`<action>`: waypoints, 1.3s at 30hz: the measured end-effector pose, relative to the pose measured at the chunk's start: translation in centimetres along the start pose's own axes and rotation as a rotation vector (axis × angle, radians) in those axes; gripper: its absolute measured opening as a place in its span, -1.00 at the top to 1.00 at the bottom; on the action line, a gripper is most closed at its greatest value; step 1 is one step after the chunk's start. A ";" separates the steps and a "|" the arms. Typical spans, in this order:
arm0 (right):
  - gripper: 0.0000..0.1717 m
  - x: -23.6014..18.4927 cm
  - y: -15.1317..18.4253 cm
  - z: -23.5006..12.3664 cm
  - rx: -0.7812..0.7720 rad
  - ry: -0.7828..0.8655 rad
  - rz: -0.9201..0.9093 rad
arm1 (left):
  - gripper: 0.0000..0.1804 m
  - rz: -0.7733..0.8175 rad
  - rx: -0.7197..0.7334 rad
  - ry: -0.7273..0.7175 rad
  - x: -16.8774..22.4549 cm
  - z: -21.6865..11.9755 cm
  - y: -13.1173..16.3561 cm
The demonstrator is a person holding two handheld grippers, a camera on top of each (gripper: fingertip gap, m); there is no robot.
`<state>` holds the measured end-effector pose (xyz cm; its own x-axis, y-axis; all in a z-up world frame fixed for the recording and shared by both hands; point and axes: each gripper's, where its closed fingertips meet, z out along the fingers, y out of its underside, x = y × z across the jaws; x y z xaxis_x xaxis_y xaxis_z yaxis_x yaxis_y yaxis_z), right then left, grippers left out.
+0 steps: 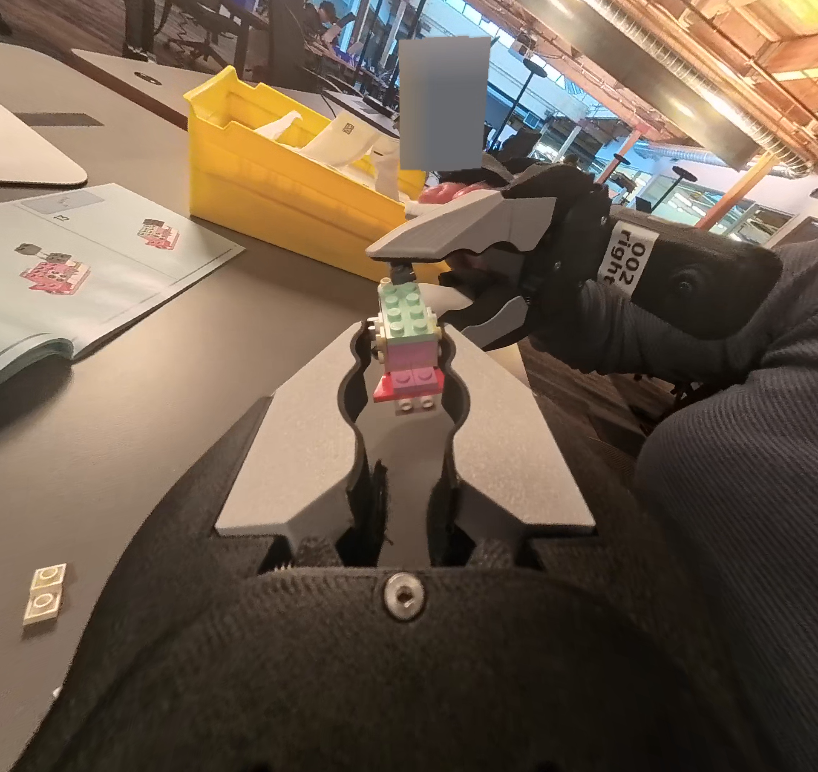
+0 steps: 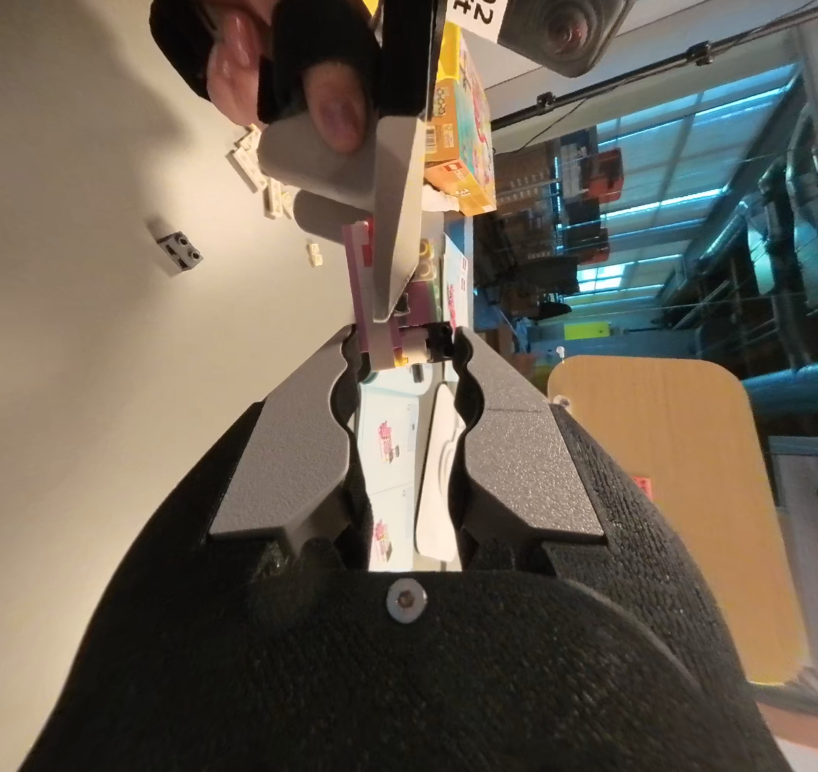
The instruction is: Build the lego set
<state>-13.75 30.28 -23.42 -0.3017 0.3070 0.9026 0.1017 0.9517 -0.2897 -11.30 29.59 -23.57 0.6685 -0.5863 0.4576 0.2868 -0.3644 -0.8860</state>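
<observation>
At the centre of the left wrist view, the left tongs grip a small brick model, mint green on top, pink and red below, pads pressed to its sides. The right tongs reach in from the right of that frame, clamped across the model's far end, one pad on a small black piece. Upper left sit a yellow bin and an open instruction booklet on the counter; two pale plates lie lower left.

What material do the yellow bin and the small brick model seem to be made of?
Yellow bin: likely moulded plastic, smooth with a slight sheen and ribbed walls. Brick model: likely hard plastic bricks, glossy, with round studs on top. It sits between the left claw's fingers.
</observation>
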 end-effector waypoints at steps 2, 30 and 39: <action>0.53 0.1 0.0 0.1 -0.012 0.010 -0.011 | 0.68 -0.006 0.006 0.000 -0.1 0.0 -0.1; 0.52 0.7 0.5 1.3 -0.099 0.159 -0.074 | 0.70 -0.124 0.085 0.023 -1.0 -0.5 -0.6; 0.53 1.0 0.4 1.0 -0.098 0.329 -0.162 | 0.70 -0.089 0.080 0.012 -0.9 -0.4 -0.6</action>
<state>-14.97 30.92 -22.99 -0.0020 0.1196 0.9928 0.1725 0.9780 -0.1175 -12.39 30.05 -23.42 0.6298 -0.5632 0.5350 0.3986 -0.3568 -0.8449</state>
